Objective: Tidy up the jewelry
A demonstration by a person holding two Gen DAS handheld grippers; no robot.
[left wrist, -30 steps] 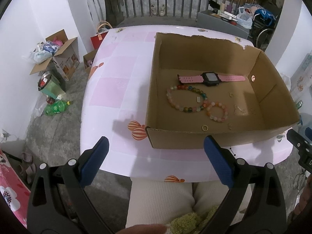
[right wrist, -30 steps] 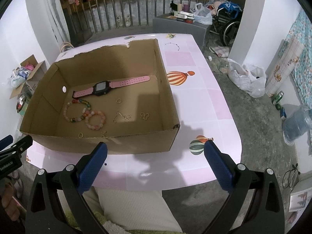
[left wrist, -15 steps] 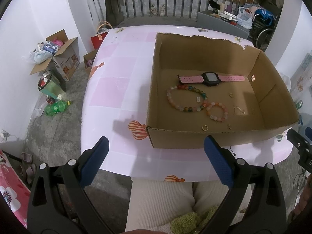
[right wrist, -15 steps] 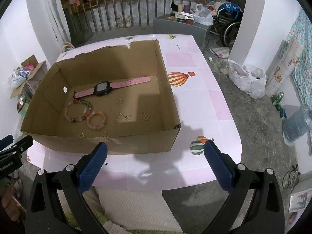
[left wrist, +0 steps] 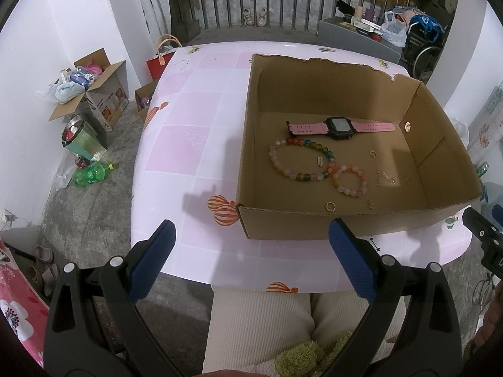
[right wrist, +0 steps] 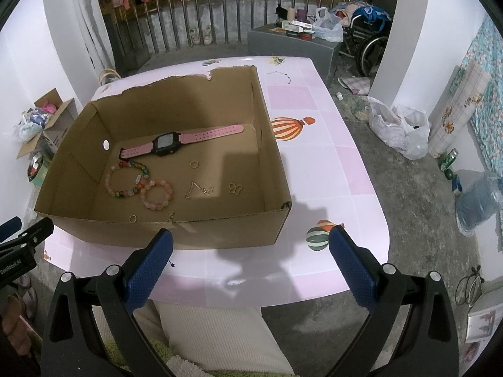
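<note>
Both left tongs (left wrist: 250,245) and right tongs (right wrist: 251,253) spread wide, empty, held back above the lap, short of the table (left wrist: 188,144), likely surveying. Ahead, inside the cardboard box (right wrist: 188,235): pink watch (right wrist: 166,144), two bead bracelets (right wrist: 125,177), small gold pieces too tiny to identify. Near wall partly hiding the closest ring (left wrist: 330,206).

**Little readable text in view**

White lettering is showing on the black body of the left gripper (right wrist: 22,245) at the right wrist view's left edge; it seems to be reading "GenRobot.AI", though the letters are small. Print on the open carton (left wrist: 103,94) on the floor is appearing too blurred to read.
</note>
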